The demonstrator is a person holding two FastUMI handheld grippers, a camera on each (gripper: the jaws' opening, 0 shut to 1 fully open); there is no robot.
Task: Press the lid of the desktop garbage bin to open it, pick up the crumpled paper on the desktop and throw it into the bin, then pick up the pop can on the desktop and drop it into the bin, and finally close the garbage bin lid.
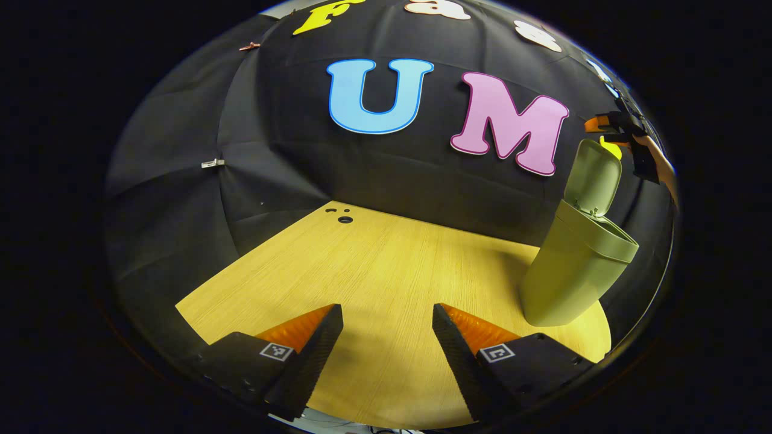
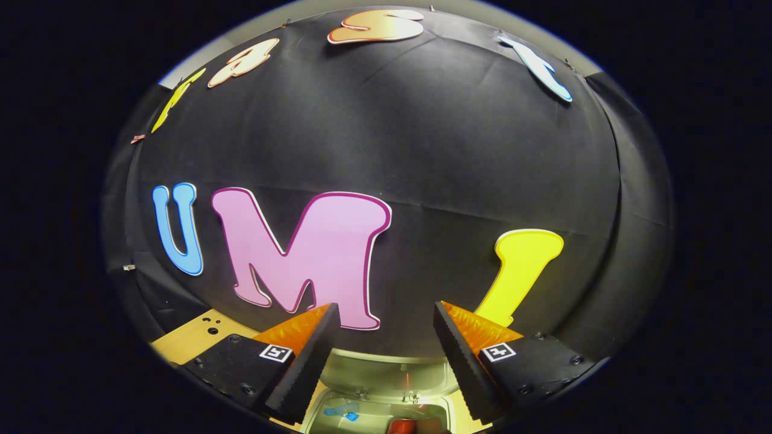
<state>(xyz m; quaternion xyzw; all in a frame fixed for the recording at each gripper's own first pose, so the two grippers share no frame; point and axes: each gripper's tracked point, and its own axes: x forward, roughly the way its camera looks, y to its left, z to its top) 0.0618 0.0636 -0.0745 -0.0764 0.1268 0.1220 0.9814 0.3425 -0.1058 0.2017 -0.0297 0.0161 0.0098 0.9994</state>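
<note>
The olive-green bin (image 1: 570, 271) stands on the right side of the wooden table (image 1: 374, 265), its lid (image 1: 594, 178) swung up and open. My left gripper (image 1: 387, 310) hovers low over the table, left of the bin, open with nothing between its fingers. In the left gripper view, my right gripper (image 1: 621, 123) is held by a hand above the bin. In the right gripper view, my right gripper (image 2: 386, 308) is open and empty, directly above the bin's mouth (image 2: 380, 416). Inside the bin lie a red object (image 2: 403, 427), which looks like the pop can, and a small blue scrap (image 2: 341, 413).
The table has small round holes (image 1: 345, 219) near its far left corner. The black cloth wall closes in behind and at both sides. The table's edge (image 1: 199, 295) runs close on the left of my left gripper.
</note>
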